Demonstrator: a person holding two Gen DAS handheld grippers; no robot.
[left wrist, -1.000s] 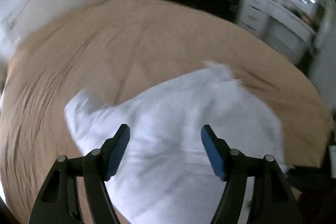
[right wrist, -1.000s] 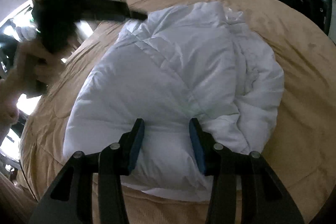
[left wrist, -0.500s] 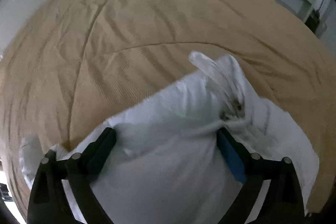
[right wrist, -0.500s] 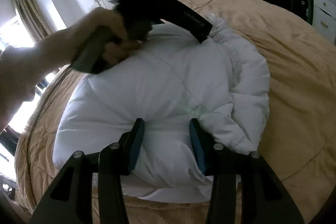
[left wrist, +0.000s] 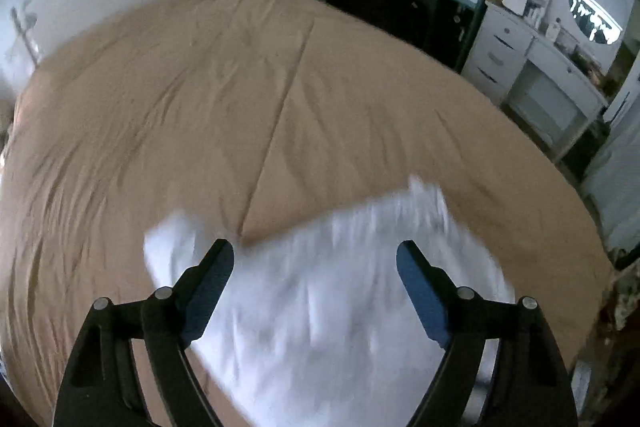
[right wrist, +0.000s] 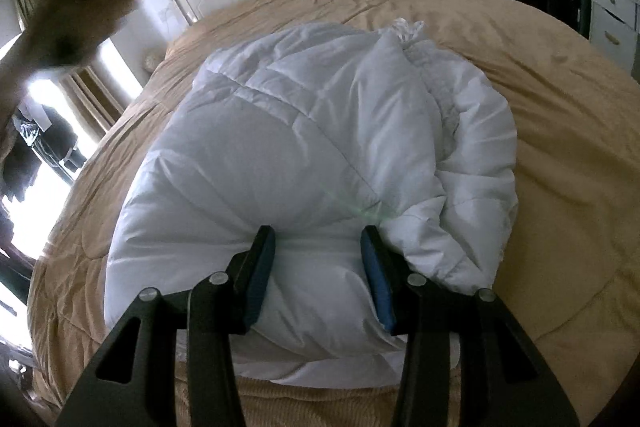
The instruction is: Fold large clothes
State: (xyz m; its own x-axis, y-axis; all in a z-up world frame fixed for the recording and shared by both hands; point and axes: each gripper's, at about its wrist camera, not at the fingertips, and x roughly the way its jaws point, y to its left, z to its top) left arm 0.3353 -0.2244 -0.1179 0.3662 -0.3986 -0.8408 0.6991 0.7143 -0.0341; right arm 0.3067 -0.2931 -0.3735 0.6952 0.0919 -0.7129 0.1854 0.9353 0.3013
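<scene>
Half a second ago the left tongs [left wrist: 316,259] straddled the far edge of the white puffer jacket [right wrist: 304,155]; now they hang clear above it, spread wide with nothing between them, jaws closing. The jacket lies bundled on the tan bedspread [right wrist: 560,131]. The right tongs [right wrist: 318,247] remain pinching its near fold, as before.

Each gripper, left [left wrist: 316,267] and right [right wrist: 318,247], had 2 black plastic fingers with blue pads [left wrist: 420,291] and silver screw heads (2 per finger). The arm [right wrist: 68,7] was bare and blurred.
</scene>
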